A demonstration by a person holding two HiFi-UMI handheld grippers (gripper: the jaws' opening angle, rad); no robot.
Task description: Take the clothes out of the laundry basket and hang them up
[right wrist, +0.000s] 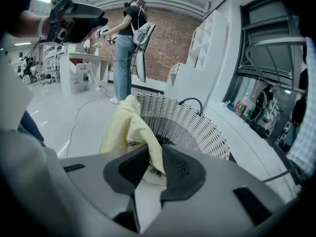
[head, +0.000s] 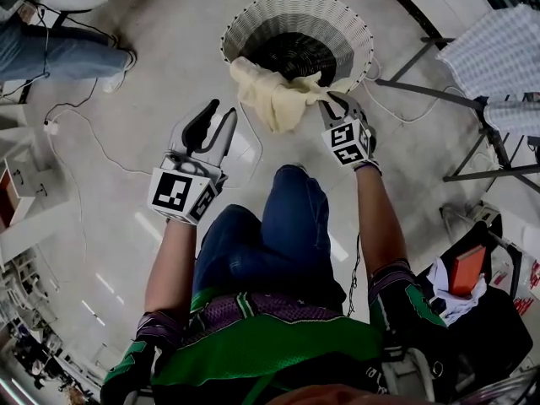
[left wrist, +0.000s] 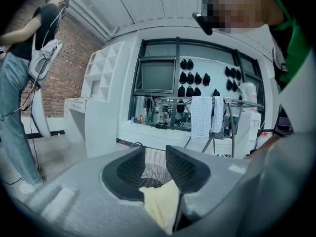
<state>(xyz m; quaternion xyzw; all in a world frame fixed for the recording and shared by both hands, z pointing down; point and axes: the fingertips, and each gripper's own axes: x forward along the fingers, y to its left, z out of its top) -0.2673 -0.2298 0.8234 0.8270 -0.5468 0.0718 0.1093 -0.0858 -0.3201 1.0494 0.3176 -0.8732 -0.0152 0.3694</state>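
Head view, looking down on a pale floor (head: 169, 49). A white wicker laundry basket (head: 253, 24) stands on the floor ahead of the person's knees. A pale yellow garment (head: 270, 95) is draped over the near rim of the basket, partly outside it.

Right gripper (head: 333, 104): at the near rim of the basket, jaws drawn narrow and clamped on a fold of the garment. In the right gripper view the yellow cloth (right wrist: 128, 127) passes between the two pads (right wrist: 180, 164), with the basket (right wrist: 192, 127) just behind.

Left gripper (head: 221, 112): to the left of the garment and apart from it, jaws wide with nothing between them.

A drying rack (head: 489, 133) carrying a checked cloth (head: 494, 45) stands to the right of the basket. A second person (head: 51, 53) stands at upper left.
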